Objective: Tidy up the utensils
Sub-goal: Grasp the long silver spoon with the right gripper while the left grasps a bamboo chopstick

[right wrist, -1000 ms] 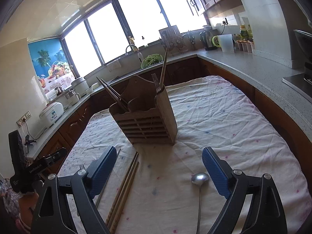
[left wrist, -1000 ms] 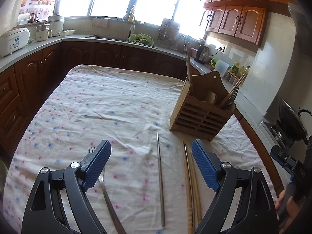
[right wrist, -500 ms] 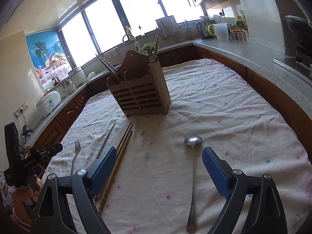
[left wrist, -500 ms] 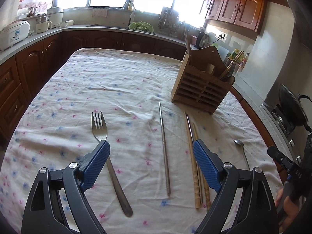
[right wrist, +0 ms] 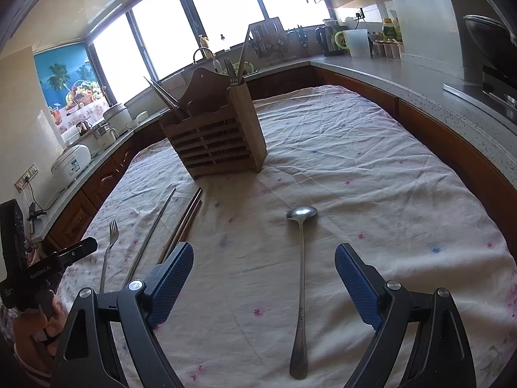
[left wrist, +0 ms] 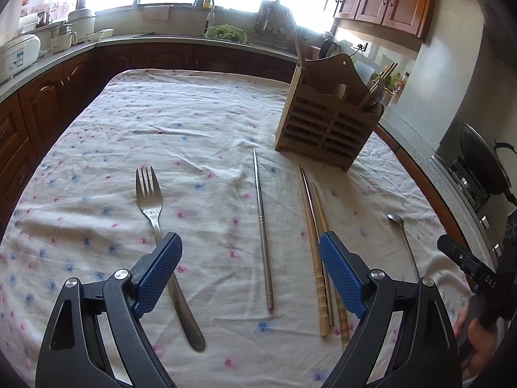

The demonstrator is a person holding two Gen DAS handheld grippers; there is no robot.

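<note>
The left tongs (left wrist: 250,265) stand wide with nothing between the blue pads, hanging over the near part of the cloth-covered worktop (left wrist: 194,123). A single steel chopstick (left wrist: 262,229) lies on the cloth in the gap between the two pads, running away from the camera. The fork (left wrist: 158,226) lies just under and beyond the left-hand pad, tines pointing away, its handle passing beneath that pad. A bundle of chopsticks (left wrist: 315,236), two wooden with a steel one between them, lies side by side at the right-hand pad, their near ends passing under it.

The right tongs (right wrist: 263,273) are also spread wide and empty. The spoon (right wrist: 301,258) lies on the cloth between their pads, nearer the right-hand one, bowl pointing away and handle toward the camera. The chopstick bundle reaches under the left-hand pad in this view.

Beyond all the loose pieces stands the wooden utensil holder (left wrist: 326,126), upright on the cloth, with chopsticks and forks already sticking out of its compartments. It is apart from both tongs, its base just past the far tips of the chopsticks. Kitchen counters (right wrist: 420,74) ring the worktop.
</note>
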